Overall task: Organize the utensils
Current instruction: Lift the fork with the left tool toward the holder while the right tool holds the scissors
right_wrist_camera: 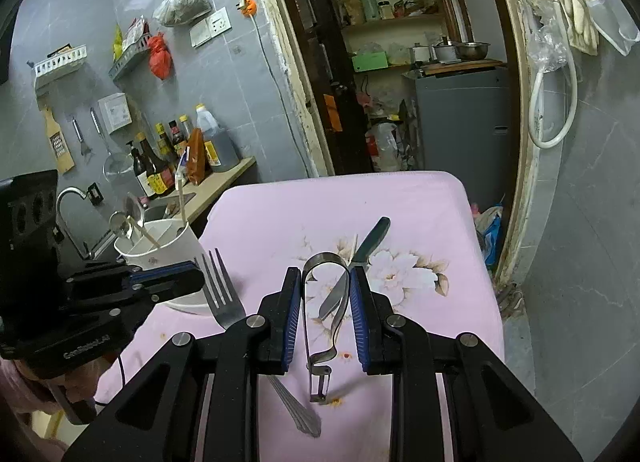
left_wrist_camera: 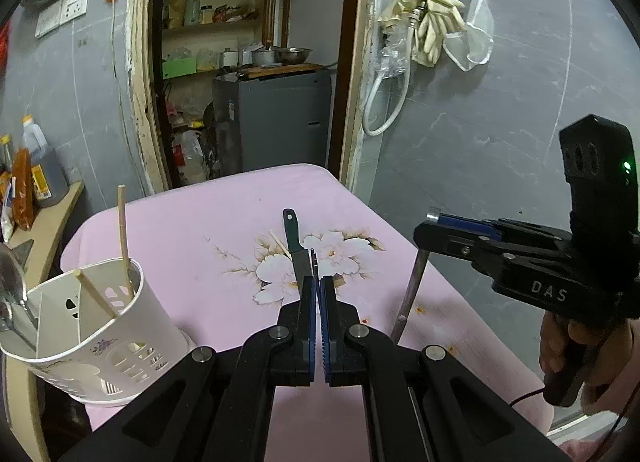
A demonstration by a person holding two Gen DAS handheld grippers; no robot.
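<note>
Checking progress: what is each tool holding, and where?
Left tool grips the silver metal fork near its tines; right tool clamps the looped steel peeler across its handle.

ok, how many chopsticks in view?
3. In the white holder: an upright chopstick and a leaning chopstick; a third chopstick lies on the pink cloth, partly under the knife. More may be hidden in the holder.

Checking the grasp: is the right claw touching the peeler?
Touching. The right wrist view shows the right claw with both blue pads pressed against the sides of the peeler and its looped metal band.
</note>
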